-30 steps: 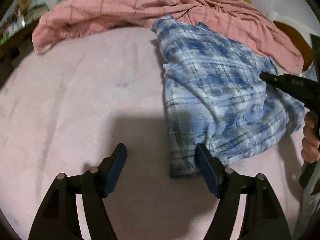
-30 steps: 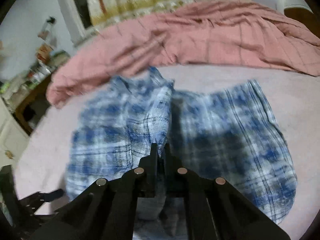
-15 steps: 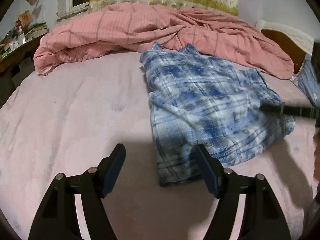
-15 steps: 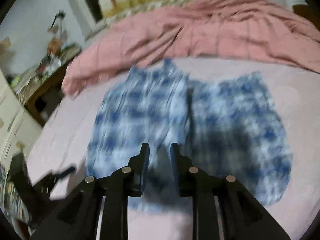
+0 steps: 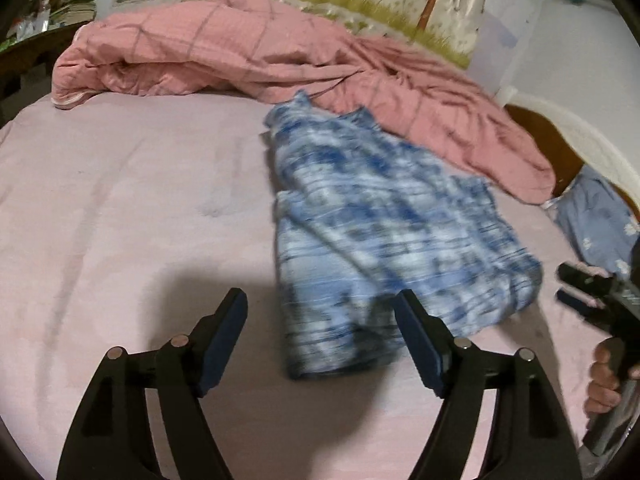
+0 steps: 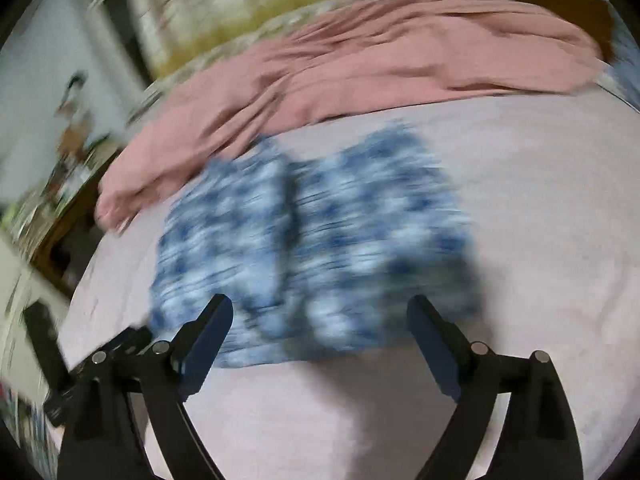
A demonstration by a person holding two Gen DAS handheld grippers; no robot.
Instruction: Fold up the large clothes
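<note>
A blue and white plaid shirt (image 5: 380,232) lies folded on the pale pink bed sheet (image 5: 140,208). It also shows, blurred, in the right wrist view (image 6: 316,248). My left gripper (image 5: 320,332) is open and empty above the sheet, just short of the shirt's near edge. My right gripper (image 6: 320,336) is open and empty, held back from the shirt's near edge. In the left wrist view the right gripper (image 5: 576,288) is at the far right with a hand on its handle, beside the shirt.
A crumpled pink quilt (image 5: 248,48) lies along the far side of the bed, touching the shirt's collar end. A wooden headboard (image 5: 560,152) and a blue flowered pillow (image 5: 596,220) are at the right. A cluttered desk (image 6: 60,184) stands left of the bed.
My right gripper opened, let go of the shirt fold and pulled back. The shirt now lies flat on the bed. My left gripper stayed open and drew back a little.
</note>
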